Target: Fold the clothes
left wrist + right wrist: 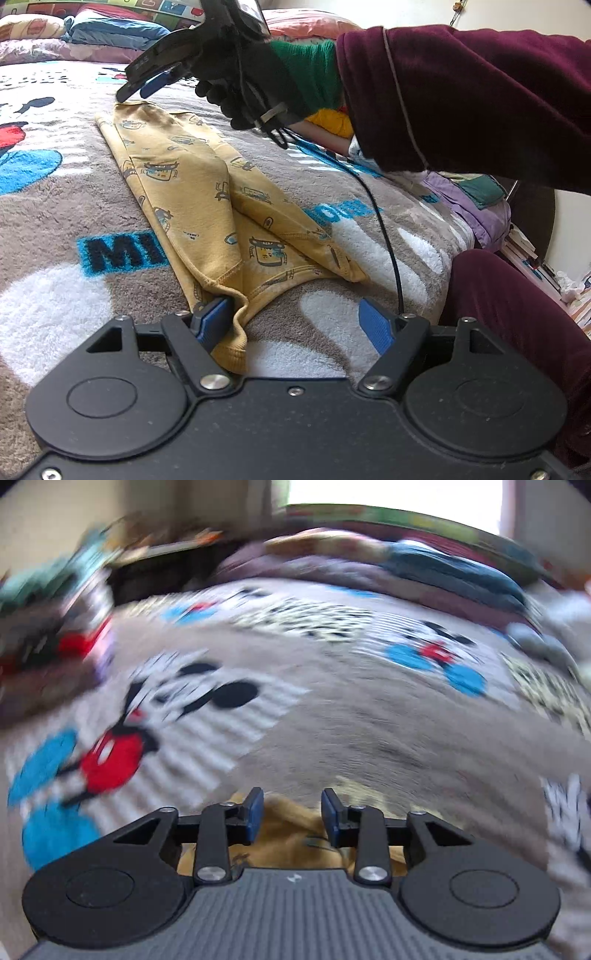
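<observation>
A yellow printed garment (207,192) lies folded lengthwise on the Mickey Mouse blanket (66,206). My left gripper (295,325) is open at its near end; the hem lies against the left blue pad (214,321). My right gripper (144,86) hovers just above the garment's far end, its jaws apart. In the right wrist view, the right gripper (291,814) is open over the garment's yellow edge (291,834); that view is motion-blurred.
Folded bedding and pillows (110,33) are stacked at the bed's far end. More clothes (465,199) lie under the person's maroon-sleeved arm (461,99). A black cable (384,236) trails across the blanket. The bed edge is at right, with clutter on the floor (546,273).
</observation>
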`<state>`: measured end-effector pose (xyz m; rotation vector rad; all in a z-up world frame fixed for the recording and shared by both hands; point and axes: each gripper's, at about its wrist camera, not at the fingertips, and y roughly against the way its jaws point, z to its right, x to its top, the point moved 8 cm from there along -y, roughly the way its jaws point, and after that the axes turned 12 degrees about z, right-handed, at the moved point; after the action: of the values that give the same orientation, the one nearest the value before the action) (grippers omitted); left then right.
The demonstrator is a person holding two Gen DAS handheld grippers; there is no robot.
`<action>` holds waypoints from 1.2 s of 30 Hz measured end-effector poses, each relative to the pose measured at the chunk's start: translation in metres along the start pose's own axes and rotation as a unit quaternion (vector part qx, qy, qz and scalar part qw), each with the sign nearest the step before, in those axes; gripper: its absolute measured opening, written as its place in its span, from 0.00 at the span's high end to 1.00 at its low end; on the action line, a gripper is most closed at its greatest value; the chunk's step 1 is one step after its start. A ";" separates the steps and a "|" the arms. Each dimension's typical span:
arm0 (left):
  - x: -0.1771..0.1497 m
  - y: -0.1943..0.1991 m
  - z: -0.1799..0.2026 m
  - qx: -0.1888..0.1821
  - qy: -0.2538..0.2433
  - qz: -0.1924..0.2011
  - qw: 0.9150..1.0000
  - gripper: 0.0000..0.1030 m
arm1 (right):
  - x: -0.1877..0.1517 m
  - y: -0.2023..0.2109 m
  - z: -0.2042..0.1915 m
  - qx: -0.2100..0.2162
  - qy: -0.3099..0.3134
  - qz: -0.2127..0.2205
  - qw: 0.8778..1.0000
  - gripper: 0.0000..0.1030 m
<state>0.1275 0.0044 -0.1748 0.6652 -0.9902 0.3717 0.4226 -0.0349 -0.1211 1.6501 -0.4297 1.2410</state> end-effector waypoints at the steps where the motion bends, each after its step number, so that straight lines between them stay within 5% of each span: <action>1: 0.000 0.000 0.000 -0.001 0.000 0.000 1.000 0.28 | 0.000 -0.001 -0.007 0.007 0.022 -0.011 1.000 0.57; 8: 0.001 -0.002 -0.001 -0.003 0.003 0.001 1.000 0.27 | -0.014 -0.001 -0.025 -0.057 0.032 -0.035 0.997 0.61; 16: 0.002 -0.002 0.000 -0.003 0.004 0.001 1.000 0.27 | -0.013 -0.013 -0.037 -0.076 -0.005 -0.038 0.996 0.64; 19: 0.003 -0.002 0.000 -0.003 0.006 0.001 1.000 0.27 | -0.014 -0.017 -0.035 -0.093 -0.014 -0.039 0.995 0.78; 22: 0.003 -0.003 0.000 -0.004 0.007 0.001 1.000 0.27 | -0.013 -0.014 -0.029 -0.097 -0.055 -0.031 0.993 0.79; 29: 0.003 -0.004 0.000 -0.004 0.008 0.001 1.000 0.27 | -0.020 -0.019 -0.037 -0.108 -0.033 -0.039 0.993 0.80; 33: 0.003 -0.003 0.000 -0.004 0.009 0.001 1.000 0.27 | -0.024 -0.018 -0.033 -0.108 -0.047 -0.031 0.993 0.96; 36: 0.003 -0.002 0.000 -0.004 0.008 0.001 1.000 0.27 | -0.024 -0.014 -0.033 -0.104 -0.056 -0.016 0.993 0.97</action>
<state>0.1304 0.0026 -0.1730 0.6535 -0.9764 0.3745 0.4060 -0.0071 -0.1488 1.5452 -0.5791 1.0462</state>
